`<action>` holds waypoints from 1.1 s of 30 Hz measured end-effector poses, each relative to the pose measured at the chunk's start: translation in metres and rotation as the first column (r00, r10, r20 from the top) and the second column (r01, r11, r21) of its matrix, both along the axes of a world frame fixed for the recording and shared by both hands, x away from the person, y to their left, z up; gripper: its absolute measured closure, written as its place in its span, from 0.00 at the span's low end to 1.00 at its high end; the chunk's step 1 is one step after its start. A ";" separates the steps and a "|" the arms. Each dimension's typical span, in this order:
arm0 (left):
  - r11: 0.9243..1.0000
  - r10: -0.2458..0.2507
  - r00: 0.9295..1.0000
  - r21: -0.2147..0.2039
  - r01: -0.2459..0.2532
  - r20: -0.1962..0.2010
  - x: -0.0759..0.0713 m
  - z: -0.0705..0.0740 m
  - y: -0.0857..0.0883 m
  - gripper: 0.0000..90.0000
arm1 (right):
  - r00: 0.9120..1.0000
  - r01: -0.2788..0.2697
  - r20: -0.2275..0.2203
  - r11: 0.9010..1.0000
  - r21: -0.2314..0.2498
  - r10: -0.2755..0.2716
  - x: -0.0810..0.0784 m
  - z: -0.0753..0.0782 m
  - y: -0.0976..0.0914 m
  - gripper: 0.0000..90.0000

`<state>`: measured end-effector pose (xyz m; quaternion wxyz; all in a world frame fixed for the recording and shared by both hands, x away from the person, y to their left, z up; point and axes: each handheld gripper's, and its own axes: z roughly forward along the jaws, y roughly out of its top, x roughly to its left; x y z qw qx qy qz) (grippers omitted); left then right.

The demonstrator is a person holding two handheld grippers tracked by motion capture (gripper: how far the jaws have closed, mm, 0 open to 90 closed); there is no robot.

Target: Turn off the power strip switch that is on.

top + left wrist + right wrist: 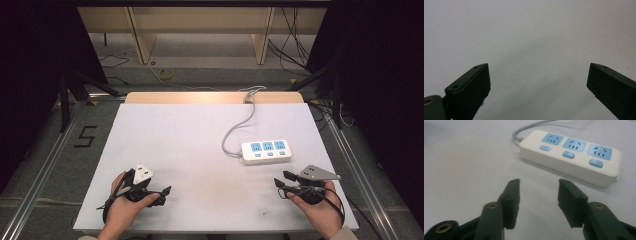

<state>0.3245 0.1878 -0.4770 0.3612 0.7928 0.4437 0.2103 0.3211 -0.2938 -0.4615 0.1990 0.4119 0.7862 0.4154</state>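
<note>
The white power strip (266,151) with three blue outlets is lying flat on the grey table (190,150), toward its right half, its cable (239,127) trailing to the far edge. The right gripper (281,183) is resting near the front right corner, jaws spread wide and gripping nothing, the strip sitting just beyond them and apart. The left gripper (165,192) is lying at the front left, well apart from the strip, jaws likewise released and empty

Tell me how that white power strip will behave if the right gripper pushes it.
The power strip is a flat, rigid block lying low on the table, so it should slide, not tip. Its smooth plastic may be slippery. The attached cable will probably drag and swing it.
</note>
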 end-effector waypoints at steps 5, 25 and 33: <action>1.000 -0.004 1.000 0.006 0.004 -0.001 0.000 0.000 0.000 0.05 | 1.000 -0.005 0.003 0.999 -0.035 0.005 0.002 0.007 0.000 0.84; 1.000 -0.001 1.000 0.010 0.001 -0.003 0.001 0.000 0.000 0.07 | 1.000 -0.024 -0.006 0.990 -0.136 0.024 0.023 0.020 0.010 1.00; 1.000 0.002 1.000 0.012 -0.002 -0.001 0.001 0.000 0.000 0.07 | 1.000 -0.022 -0.019 0.990 -0.143 0.019 0.031 0.024 0.015 1.00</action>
